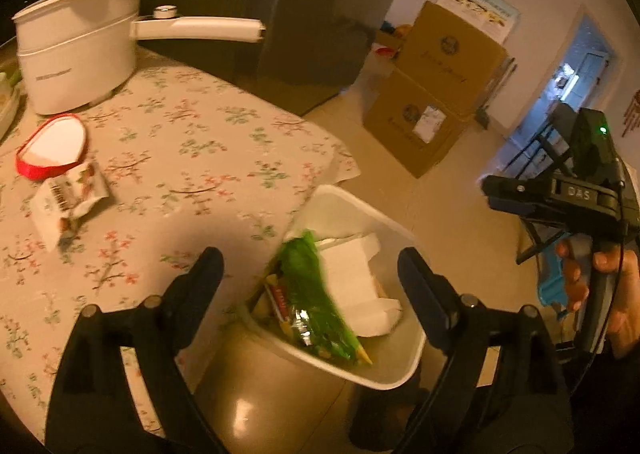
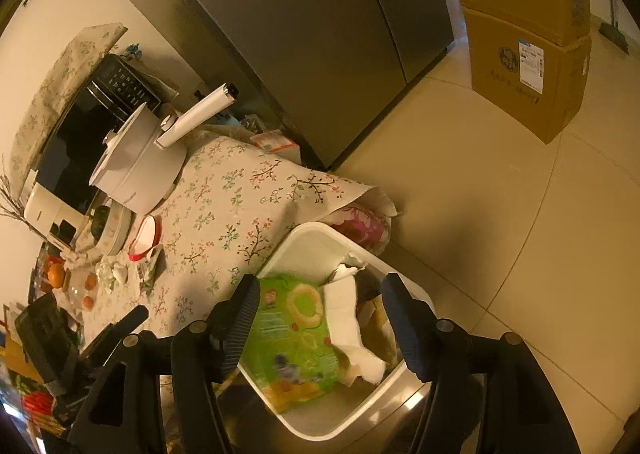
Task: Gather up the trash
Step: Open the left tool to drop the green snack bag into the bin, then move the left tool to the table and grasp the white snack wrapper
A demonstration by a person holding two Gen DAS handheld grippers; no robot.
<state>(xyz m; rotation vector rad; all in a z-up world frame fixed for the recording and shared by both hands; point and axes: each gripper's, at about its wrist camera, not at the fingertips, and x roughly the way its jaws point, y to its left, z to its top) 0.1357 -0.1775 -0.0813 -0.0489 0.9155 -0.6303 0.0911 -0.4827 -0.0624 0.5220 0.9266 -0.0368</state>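
Left gripper (image 1: 310,274) hangs over the trash bin (image 1: 404,370), jaws wide apart with nothing between the pads; the green snack wrapper (image 1: 316,302) sits below them inside the bin, blurred, lying against white foam packing (image 1: 352,286). Right gripper (image 2: 320,314) is also above the bin (image 2: 304,230), jaws apart and empty, pads not touching anything; in the right wrist view the wrapper (image 2: 288,338) lies flat in the bin at the 9 o'clock side, white packing (image 2: 344,318) just beside it toward 3 o'clock. The bin stands on the floor touching the edge of the table with the floral tablecloth (image 1: 180,142). Still on the table, at about 9 o'clock in the left wrist view: a crumpled white wrapper with a barcode (image 1: 68,202), touching a red-rimmed white lid (image 1: 52,150) just above it. A white electric pot with a long handle (image 1: 76,54) sits at 10 o'clock. The right gripper body (image 1: 560,194) shows at 3 o'clock in the left wrist view, a hand (image 1: 612,286) on its grip. 2 stacked cardboard boxes (image 1: 436,94) stand on the floor at 1 o'clock, beside a grey fridge (image 1: 280,6).
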